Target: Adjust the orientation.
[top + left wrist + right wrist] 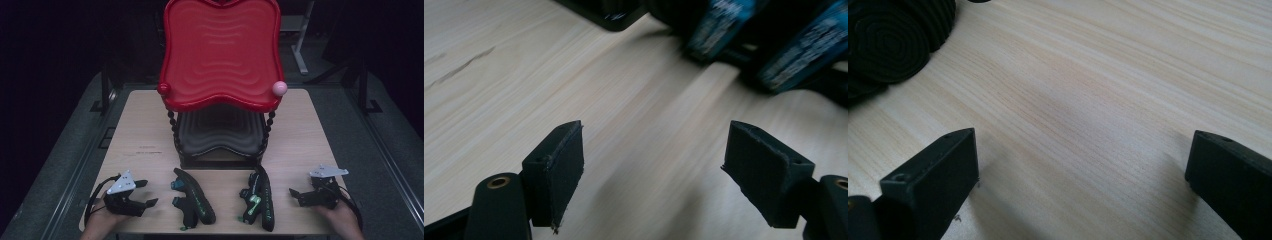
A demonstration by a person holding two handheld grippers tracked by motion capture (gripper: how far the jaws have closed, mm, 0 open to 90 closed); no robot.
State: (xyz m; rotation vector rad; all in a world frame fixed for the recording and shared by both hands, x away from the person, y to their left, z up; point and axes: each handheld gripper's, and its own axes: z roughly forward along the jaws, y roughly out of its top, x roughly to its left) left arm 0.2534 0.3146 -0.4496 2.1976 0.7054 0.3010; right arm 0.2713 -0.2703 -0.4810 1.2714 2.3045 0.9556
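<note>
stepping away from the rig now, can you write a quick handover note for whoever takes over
Left gripper: jaws open, holding nothing, low over the table at its near left.
Right gripper: jaws open, holding nothing, at the near right.
Things: two black sandals lie on the table between the grippers, the left sandal with teal parts, the right sandal with green straps. Behind them stands a two-tier rack with a red top tray and a dark lower tray.
Done: nothing visibly; both trays look bare.
Left: probably to pick up each sandal and place it on the rack.
</note>
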